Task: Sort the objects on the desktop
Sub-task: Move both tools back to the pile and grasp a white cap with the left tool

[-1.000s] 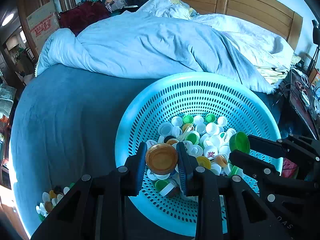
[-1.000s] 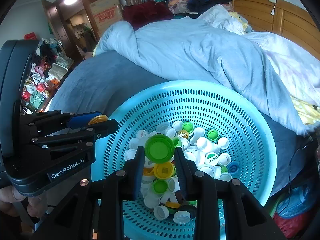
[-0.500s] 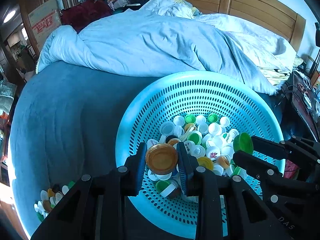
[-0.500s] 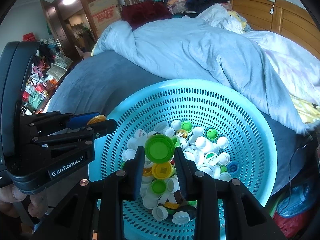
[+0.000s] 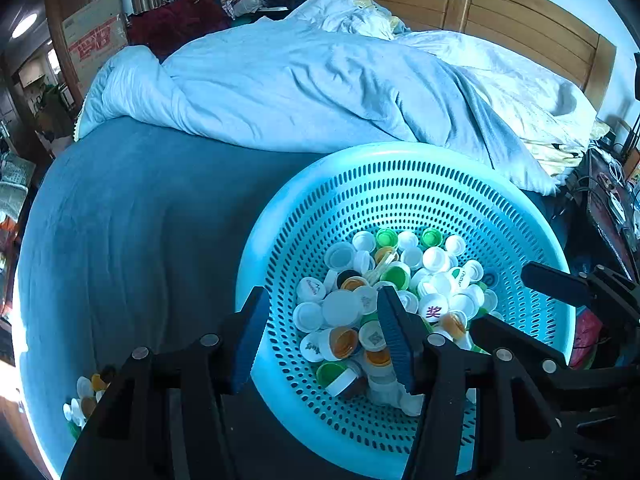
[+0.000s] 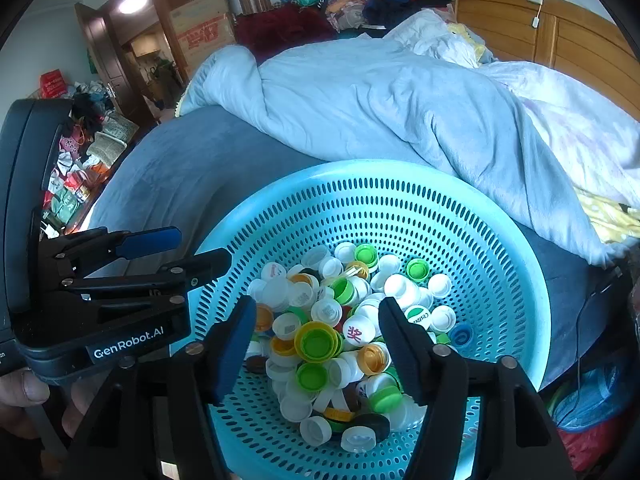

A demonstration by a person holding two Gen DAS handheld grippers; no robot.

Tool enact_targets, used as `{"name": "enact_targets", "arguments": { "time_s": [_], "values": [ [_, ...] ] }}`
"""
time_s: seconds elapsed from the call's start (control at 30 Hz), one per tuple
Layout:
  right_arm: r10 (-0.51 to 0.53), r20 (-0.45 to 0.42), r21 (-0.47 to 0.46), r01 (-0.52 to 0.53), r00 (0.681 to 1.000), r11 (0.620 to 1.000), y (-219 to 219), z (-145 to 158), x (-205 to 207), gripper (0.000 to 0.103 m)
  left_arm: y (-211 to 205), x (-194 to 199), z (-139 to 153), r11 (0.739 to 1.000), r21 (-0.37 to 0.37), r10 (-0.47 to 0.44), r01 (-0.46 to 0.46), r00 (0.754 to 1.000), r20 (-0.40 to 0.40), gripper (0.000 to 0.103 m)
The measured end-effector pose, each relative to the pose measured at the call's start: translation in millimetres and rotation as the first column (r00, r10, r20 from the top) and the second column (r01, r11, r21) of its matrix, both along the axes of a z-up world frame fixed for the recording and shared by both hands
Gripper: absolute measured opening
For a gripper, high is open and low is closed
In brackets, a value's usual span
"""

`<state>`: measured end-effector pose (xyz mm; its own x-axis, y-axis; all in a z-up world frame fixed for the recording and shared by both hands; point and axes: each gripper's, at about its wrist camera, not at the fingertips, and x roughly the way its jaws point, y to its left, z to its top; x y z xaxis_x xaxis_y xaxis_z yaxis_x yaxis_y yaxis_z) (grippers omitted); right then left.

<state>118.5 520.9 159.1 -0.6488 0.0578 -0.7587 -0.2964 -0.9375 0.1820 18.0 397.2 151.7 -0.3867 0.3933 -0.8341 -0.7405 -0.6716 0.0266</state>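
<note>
A round perforated basket (image 5: 400, 184) rested on the blue bed cover (image 5: 128, 220), with a rumpled quilt (image 5: 300, 92) lying just behind it. The basket held a heap of bottle caps (image 6: 328, 320) in white, green, orange and yellow, gathered at the low centre of the bowl, presumably because the sloped wall let loose caps slide inward. Both tools hung over the near rim, angled downward into the heap. The left tool (image 5: 320, 332) had its jaws opening, with nothing pressed between the pads; caps lay below the gap but none was gripped. The right tool (image 6: 316, 344) was likewise opening and released, and a green cap nested in a yellow one (image 6: 316, 342) lay in the heap under its gap. This pairing suggested that each tool was positioned to work its own side of the heap without crossing the other. The caps had no long axis, being short discs; most lay flat, some with the hollow side up, others with the closed top up, and a few tilted on their neighbours. A second, smaller group of caps (image 5: 84, 396) lay on the bed cover, well apart from the basket, probably a sorted pile.
</note>
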Motion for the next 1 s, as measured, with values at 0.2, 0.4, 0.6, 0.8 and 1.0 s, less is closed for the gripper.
{"name": "enact_targets", "arguments": {
  "time_s": [0.2, 0.4, 0.6, 0.8, 1.0],
  "values": [
    [0.029, -0.016, -0.002, -0.029, 0.999, 1.0, -13.4, 2.8, 0.4, 0.072, -36.9, -8.1, 0.4, 0.999, 0.03, 0.046, -0.044, 0.997, -0.054, 0.05],
    [0.061, -0.013, 0.013, -0.061, 0.998, 0.998, -27.4, 1.6, -1.9, 0.072, -138.7, -37.6, -16.5, 0.97, 0.044, 0.244, -0.241, 0.933, -0.264, 0.05],
    [0.115, 0.011, 0.022, -0.115, 0.993, 0.993, -53.9, -4.5, -13.5, 0.072, -247.5, -102.3, -96.0, 0.901, -0.053, 0.427, -0.431, 0.901, -0.075, 0.05],
    [0.193, 0.022, 0.044, -0.194, 0.981, 0.98, -94.5, -3.3, -23.7, 0.072, -296.5, -111.0, -133.8, 0.905, -0.075, 0.423, -0.42, 0.906, 0.028, 0.053],
    [0.256, 0.058, 0.058, -0.259, 0.965, 0.964, -128.9, -9.4, -33.9, 0.072, -331.9, -84.1, -138.0, 0.922, -0.064, 0.384, -0.381, 0.923, 0.032, 0.053]
  ]
}}
